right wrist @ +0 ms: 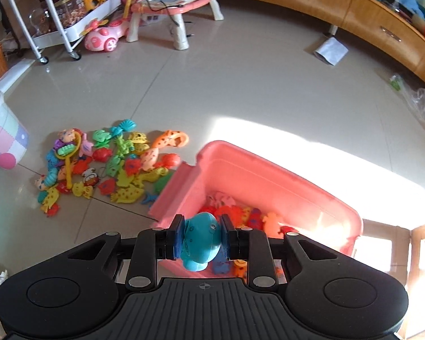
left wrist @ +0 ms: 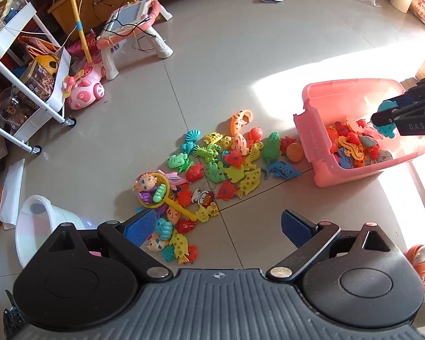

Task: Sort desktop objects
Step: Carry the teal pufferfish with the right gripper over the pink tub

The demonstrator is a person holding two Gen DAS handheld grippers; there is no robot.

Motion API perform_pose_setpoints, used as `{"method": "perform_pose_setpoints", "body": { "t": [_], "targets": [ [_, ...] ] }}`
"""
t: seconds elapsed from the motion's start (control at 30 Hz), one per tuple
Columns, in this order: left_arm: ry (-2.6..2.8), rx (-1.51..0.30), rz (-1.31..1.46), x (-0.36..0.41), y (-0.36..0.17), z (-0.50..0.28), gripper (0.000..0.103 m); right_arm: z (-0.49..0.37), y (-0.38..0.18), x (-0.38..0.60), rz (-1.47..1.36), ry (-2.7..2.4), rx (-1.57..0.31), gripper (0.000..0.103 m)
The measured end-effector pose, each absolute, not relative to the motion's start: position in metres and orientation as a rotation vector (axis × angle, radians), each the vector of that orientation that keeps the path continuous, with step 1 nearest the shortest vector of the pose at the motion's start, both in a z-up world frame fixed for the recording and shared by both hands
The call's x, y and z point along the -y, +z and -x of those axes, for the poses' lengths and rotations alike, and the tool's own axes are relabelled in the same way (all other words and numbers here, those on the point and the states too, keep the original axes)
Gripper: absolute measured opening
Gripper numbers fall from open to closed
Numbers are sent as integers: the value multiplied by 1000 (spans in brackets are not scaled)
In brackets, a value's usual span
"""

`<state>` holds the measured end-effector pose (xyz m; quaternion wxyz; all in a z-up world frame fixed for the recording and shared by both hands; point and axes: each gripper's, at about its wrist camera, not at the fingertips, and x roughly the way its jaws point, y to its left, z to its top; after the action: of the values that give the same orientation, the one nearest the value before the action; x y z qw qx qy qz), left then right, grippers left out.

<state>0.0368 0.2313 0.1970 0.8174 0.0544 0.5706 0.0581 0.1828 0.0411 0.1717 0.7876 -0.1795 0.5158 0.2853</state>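
A teal toy (right wrist: 201, 240) sits clamped between the blue pads of the right gripper (right wrist: 202, 239), hanging above the pink bin (right wrist: 269, 175), over its near edge. In the left wrist view the same toy (left wrist: 386, 119) shows at three o'clock, above the bin (left wrist: 351, 90), gripped by the right gripper (left wrist: 382, 117). The bin holds a heap of red, orange and yellow toys. At nine o'clock from the bin, a toy pile (left wrist: 212, 164) spreads over the tiled floor (left wrist: 226, 56), with a yellow net (left wrist: 158, 195) at its near-left end. The left gripper (left wrist: 216, 228) hangs over the pile's near end, jaws spread wide, holding nothing. A pastel bucket (right wrist: 2, 138) lies at nine o'clock from the pile.
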Motion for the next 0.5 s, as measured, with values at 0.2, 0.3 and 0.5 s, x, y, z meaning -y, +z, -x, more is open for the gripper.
{"method": "perform_pose_setpoints", "body": {
  "t": [0.2, 0.3, 0.5],
  "targets": [
    [103, -1246, -173, -220, 183, -42, 97, -205, 134, -12, 401, 559, -1168, 24],
    [111, -1261, -172, -223, 174, -50, 97, -218, 109, -1, 378, 519, -1202, 24],
    [125, -1281, -196, -228, 160, -64, 97, -237, 62, 10, 350, 471, -1267, 24]
  ]
}}
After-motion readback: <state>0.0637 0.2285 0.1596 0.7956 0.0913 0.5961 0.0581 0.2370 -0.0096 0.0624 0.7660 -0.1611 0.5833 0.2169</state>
